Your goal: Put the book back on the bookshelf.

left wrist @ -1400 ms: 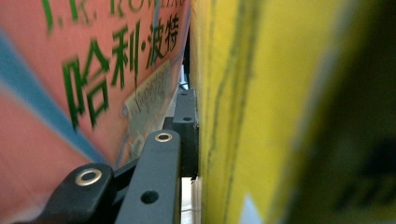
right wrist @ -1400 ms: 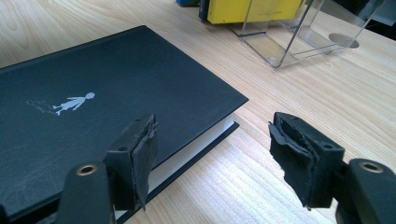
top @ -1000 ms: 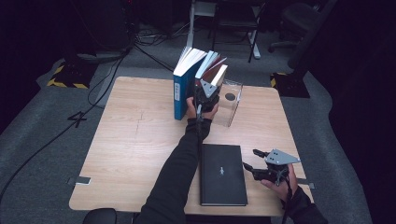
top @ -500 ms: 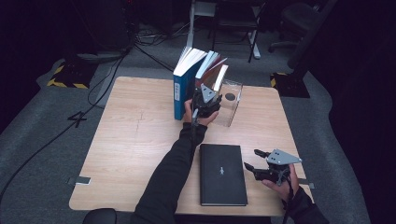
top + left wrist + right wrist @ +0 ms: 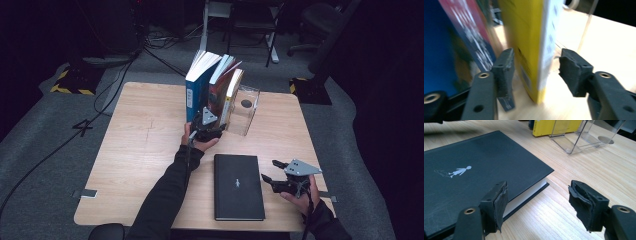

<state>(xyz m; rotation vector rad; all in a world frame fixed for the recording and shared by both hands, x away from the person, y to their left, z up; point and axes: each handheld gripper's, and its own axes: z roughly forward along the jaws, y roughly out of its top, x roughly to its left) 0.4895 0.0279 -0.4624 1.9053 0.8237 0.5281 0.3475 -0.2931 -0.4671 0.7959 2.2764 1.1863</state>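
Three books stand in a row at the back of the table: a blue book (image 5: 196, 87), a red book (image 5: 217, 92) and a yellow book (image 5: 231, 97) that leans on a clear plastic stand (image 5: 246, 110). My left gripper (image 5: 212, 122) is at their foot. In the left gripper view its jaws (image 5: 537, 53) have just been opening and stand open astride the yellow book (image 5: 531, 37), with a gap on each side. A black book (image 5: 239, 186) lies flat near the front edge. My right gripper (image 5: 269, 170) is open beside its right side, near a corner of the black book (image 5: 474, 162).
The wooden table (image 5: 145, 130) has bare room on its left half. The clear stand (image 5: 584, 135) lies beyond the black book in the right gripper view. Chairs and cables are on the dark floor behind the table.
My left gripper has come down and toward the person, from the upper part of the books to their foot, and its jaws have opened. The right gripper has not moved.
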